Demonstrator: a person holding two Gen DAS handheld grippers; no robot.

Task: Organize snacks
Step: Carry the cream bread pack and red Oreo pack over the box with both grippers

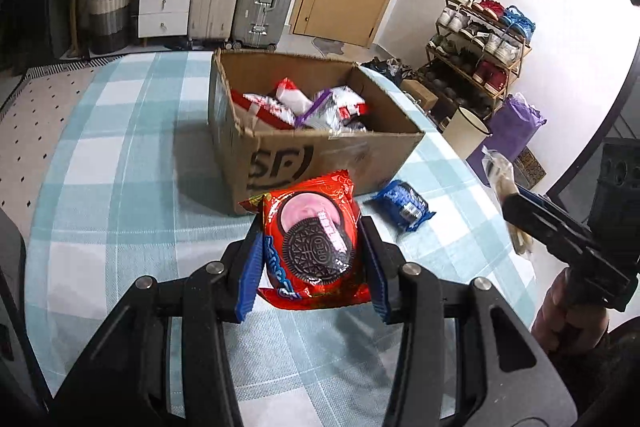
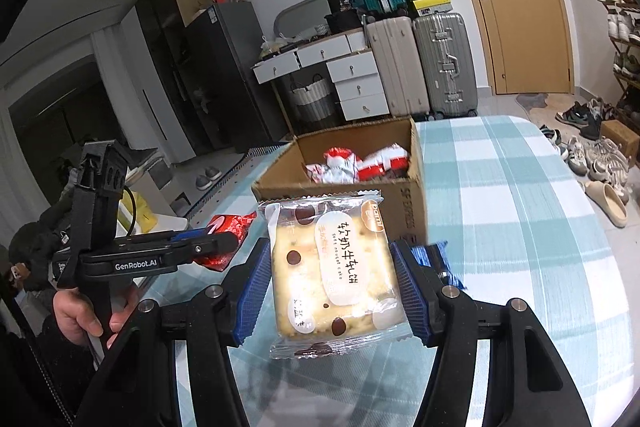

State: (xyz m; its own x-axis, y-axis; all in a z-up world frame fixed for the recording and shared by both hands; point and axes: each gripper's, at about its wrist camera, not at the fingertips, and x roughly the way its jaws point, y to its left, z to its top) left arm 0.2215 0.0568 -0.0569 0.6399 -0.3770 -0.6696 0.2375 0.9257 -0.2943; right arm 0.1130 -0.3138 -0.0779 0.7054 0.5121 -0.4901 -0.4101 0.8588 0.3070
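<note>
Checked tablecloth — cardboard box, blue packet on it.

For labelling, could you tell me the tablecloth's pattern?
Light blue and white check tablecloth, clearest in the right wrist view.

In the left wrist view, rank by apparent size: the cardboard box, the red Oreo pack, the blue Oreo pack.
1. Cardboard box, largest.
2. Red Oreo pack, gripped by the left gripper; its nearness to the camera enlarges it.
3. Blue Oreo pack, lying on the tablecloth, smallest. Their true sizes may well be alike.
</note>
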